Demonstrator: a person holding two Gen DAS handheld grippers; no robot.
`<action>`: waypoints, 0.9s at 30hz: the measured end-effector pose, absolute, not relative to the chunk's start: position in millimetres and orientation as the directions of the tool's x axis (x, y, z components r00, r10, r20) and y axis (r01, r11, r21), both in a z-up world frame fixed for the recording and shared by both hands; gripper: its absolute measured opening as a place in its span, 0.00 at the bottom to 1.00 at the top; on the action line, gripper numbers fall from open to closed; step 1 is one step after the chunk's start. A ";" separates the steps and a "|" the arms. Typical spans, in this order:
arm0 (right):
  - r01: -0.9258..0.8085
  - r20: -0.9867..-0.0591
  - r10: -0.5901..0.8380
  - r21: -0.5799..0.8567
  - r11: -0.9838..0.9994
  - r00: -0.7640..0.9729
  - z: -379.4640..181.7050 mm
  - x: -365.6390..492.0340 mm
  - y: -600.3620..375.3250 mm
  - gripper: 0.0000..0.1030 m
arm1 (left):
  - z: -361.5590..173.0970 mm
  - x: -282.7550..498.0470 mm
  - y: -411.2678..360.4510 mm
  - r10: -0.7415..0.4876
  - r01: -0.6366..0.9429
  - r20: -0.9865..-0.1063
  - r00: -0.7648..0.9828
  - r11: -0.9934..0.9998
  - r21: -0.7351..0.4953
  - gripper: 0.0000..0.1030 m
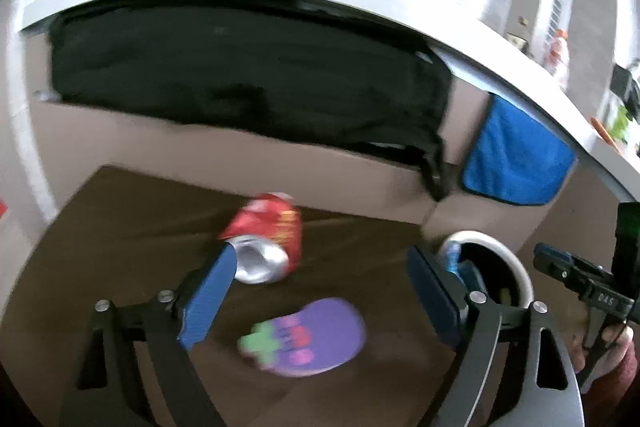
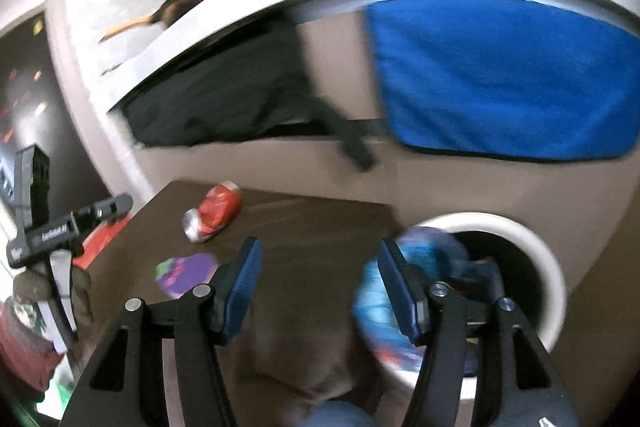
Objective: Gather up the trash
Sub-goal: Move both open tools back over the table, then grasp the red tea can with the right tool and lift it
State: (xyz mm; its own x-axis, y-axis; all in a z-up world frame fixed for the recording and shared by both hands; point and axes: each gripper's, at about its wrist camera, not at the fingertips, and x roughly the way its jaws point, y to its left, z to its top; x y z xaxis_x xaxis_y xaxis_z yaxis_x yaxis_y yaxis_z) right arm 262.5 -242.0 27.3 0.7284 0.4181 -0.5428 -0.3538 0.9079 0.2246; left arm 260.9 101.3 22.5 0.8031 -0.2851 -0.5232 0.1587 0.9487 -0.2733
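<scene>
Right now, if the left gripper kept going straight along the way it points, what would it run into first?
Probably the crushed red can lying on the brown tabletop: it sits just ahead of the open left gripper, by its left finger. Blur leaves depth unclear; it might pass beside it and meet the tabletop.

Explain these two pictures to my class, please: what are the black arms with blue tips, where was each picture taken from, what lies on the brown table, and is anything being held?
The black arms are hand-held grabbers; a person carries one in each hand. Each has a camera looking forward along its two blue-padded fingers. One picture comes from the left gripper, the other from the right gripper. Each view also catches the other grabber at its edge.

On the brown table lie a crushed red can and a purple wrapper. Beside the table stands a white bin, and a blue wrapper sits at its mouth, behind the right gripper's finger.

Both grippers stand open, with nothing pressed between the pads. The pictures are blurred.
</scene>
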 end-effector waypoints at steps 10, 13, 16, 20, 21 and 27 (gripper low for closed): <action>-0.523 -0.659 0.486 0.161 0.837 0.574 2.1 266.5 -122.8 0.56 | -22.8 237.0 166.5 -0.229 0.076 -0.596 0.770 0.960 -0.270 0.93; -0.544 -0.685 0.476 0.137 0.828 0.552 -7.8 269.6 -99.5 0.55 | -37.4 239.9 173.9 -0.258 0.074 -0.612 0.748 0.948 -0.309 0.93; -0.542 -0.704 0.462 0.131 0.830 0.538 -16.4 274.8 -88.8 0.55 | -44.4 242.4 183.3 -0.269 0.066 -0.612 0.744 0.941 -0.333 0.93; -0.539 -0.725 0.452 0.133 0.832 0.519 -26.2 285.8 -77.3 0.55 | -50.3 245.2 193.4 -0.279 0.064 -0.610 0.742 0.935 -0.349 0.93; -0.538 -0.731 0.451 0.137 0.832 0.512 -29.0 290.9 -72.9 0.55 | -51.1 245.5 194.5 -0.280 0.064 -0.611 0.740 0.934 -0.351 0.93; -0.531 -0.740 0.464 0.170 0.830 0.487 -34.9 311.5 -52.3 0.55 | -60.0 243.2 205.4 -0.280 0.053 -0.616 0.737 0.932 -0.360 0.93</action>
State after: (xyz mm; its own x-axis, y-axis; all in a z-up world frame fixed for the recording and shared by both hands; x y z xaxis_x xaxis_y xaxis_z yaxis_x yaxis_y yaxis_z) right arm 311.5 -52.3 -34.9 0.4875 0.4637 -0.7398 -0.5314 0.8299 0.1700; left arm 243.2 205.4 -60.0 0.7367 -0.2798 -0.6156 0.0531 0.9315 -0.3598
